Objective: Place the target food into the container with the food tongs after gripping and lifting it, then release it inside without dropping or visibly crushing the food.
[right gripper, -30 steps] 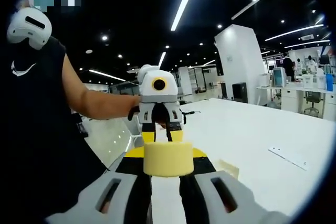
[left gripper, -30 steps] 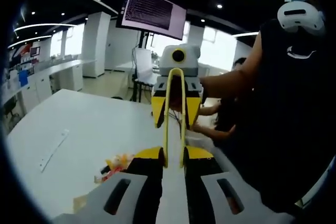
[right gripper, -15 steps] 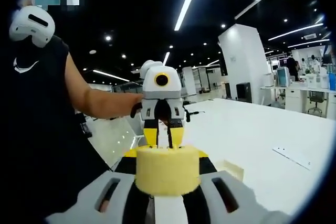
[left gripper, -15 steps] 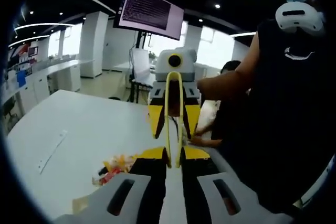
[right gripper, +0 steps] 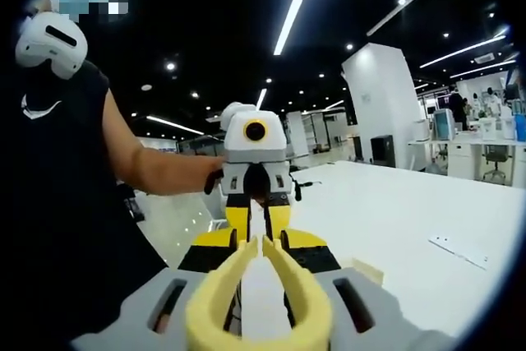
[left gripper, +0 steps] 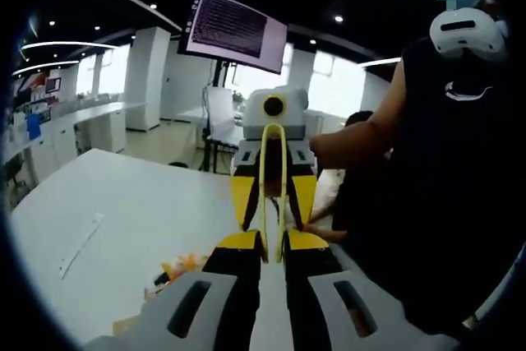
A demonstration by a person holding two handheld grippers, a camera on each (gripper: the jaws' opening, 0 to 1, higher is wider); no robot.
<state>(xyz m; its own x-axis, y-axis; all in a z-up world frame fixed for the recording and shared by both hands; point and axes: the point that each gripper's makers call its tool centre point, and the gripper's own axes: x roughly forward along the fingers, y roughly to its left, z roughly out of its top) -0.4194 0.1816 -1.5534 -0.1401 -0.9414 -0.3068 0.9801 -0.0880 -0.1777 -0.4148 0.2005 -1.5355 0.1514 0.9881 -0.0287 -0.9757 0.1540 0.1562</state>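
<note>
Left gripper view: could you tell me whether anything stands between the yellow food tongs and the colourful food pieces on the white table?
Nothing visible does. The yellow food tongs span the left gripper and right gripper above the white table; the colourful food pieces lie lower left, partly behind the left gripper's jaw.

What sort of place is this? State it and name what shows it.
Likely an open-plan office or lab: a raised monitor filled with text, long white tables, strip ceiling lights and white desks along the far wall.
</note>
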